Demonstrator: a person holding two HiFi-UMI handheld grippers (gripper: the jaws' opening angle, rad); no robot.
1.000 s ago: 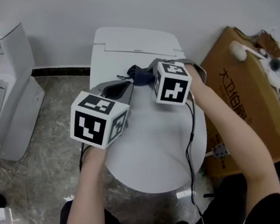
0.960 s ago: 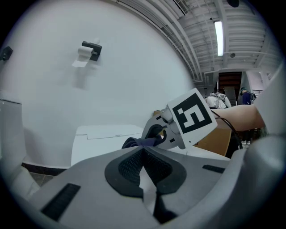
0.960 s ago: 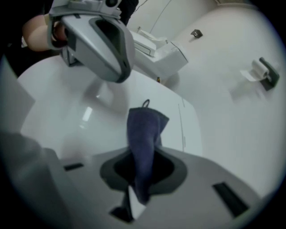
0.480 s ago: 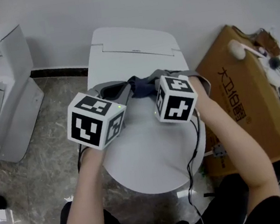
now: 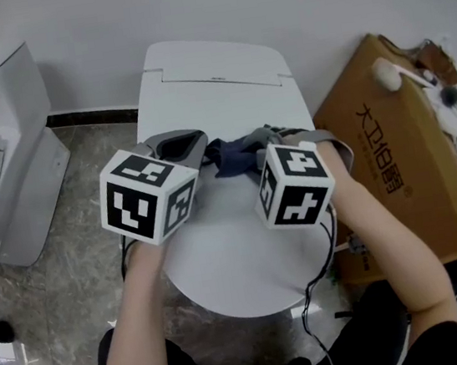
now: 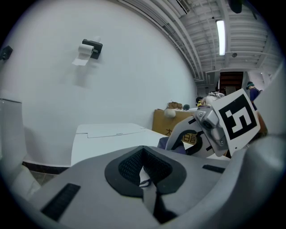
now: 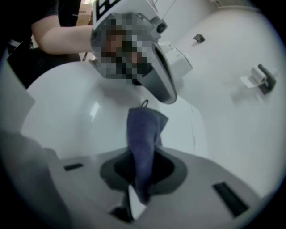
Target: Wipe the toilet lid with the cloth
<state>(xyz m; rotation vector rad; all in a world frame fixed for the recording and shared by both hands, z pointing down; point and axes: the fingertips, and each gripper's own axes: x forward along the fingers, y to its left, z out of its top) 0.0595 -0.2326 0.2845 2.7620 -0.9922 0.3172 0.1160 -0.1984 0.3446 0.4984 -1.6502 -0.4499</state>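
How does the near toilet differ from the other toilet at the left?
The near toilet has a low flat back; the left toilet has a tall tank. The near toilet bears the cloth, gripped by the right tool; the left toilet bears none. Both are white.

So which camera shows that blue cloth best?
The right gripper view: the cloth sits centre, pinched by the shut right gripper. The head view shows a bunch over the toilet lid; the left gripper view only a sliver.
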